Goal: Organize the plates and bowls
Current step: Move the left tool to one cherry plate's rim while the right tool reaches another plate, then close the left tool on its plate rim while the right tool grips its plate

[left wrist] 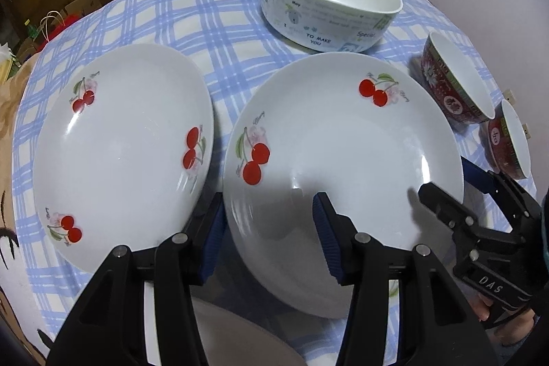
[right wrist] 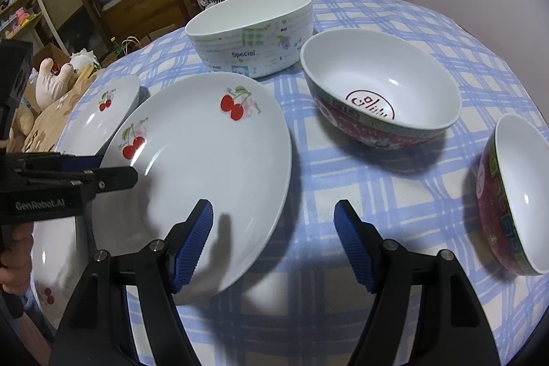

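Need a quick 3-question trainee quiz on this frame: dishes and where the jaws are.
1. True or false: the large white printed ceramic bowl stands upright and empty on the blue-checked tablecloth.
2. How many red patterned bowls with white insides are on the table? A) one B) two C) three
3. Name the dish whose rim sits between the open jaws of both the left gripper and the right gripper.

Key: 1 true; 2 B; 3 the white round cherry-print plate next to the nearer red bowl.
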`<state>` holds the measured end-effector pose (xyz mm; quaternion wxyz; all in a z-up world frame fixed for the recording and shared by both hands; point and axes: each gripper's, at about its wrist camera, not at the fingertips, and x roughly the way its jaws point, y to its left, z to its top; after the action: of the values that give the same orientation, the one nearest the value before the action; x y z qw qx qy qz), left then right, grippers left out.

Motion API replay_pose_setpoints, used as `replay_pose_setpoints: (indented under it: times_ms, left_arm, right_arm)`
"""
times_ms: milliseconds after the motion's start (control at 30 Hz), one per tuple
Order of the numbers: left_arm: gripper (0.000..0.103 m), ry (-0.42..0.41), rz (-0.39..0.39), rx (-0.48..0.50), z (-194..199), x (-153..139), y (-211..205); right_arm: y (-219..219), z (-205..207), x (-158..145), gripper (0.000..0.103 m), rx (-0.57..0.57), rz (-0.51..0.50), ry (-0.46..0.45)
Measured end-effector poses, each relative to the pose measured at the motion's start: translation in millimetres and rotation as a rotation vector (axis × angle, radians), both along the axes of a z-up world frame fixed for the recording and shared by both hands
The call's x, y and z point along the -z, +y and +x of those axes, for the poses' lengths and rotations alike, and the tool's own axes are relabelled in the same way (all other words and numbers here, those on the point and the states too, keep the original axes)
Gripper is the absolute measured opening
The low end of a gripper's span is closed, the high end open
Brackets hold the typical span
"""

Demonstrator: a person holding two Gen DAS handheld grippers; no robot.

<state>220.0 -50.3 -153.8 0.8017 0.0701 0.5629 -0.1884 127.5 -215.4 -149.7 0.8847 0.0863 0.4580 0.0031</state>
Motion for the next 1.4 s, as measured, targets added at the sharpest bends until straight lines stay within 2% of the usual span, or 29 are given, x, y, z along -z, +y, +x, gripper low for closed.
replay_pose_setpoints:
  times_ms: [133, 200, 267, 400, 567, 667, 800, 1133, 1400]
  left_arm:
    - [0.049, 0.000, -0.008, -0.023, 3, 5, 0]
    - [0.044, 0.000, -0.008, -0.037, 5, 6, 0]
    - [0.041, -0.001, -0.016, -0.055, 7, 7, 2]
    - [0.031, 0.009, -0.041, -0.100, 11, 11, 10]
    - [0.031, 0.029, -0.079, -0.125, 13, 12, 15]
    - [0.026, 0.030, -0.085, -0.139, 14, 13, 19]
    - [0.021, 0.049, -0.125, -0.149, 14, 10, 23]
    - [0.020, 0.001, -0.100, -0.106, -4, -7, 12]
    - [0.020, -0.008, -0.122, -0.081, -30, -22, 8]
  right_arm:
    - [-5, 4, 0, 0.053, 0.009, 0.024, -0.009]
    - [-7, 7, -1, 0.028, 0.011, 0.042, -0.007]
    - [-9, 10, -1, 0.015, 0.000, 0.070, -0.001]
    - [-7, 16, 0, 0.015, 0.004, 0.081, 0.022]
    - [-4, 21, 1, 0.016, 0.009, 0.073, 0.035]
    - [2, 20, -2, 0.016, 0.001, 0.037, 0.038]
    - [-3, 18, -2, 0.016, 0.017, 0.061, 0.056]
    - [-9, 4, -13, 0.016, 0.020, 0.047, 0.047]
    - [-15, -16, -32, 0.016, 0.023, 0.018, 0.015]
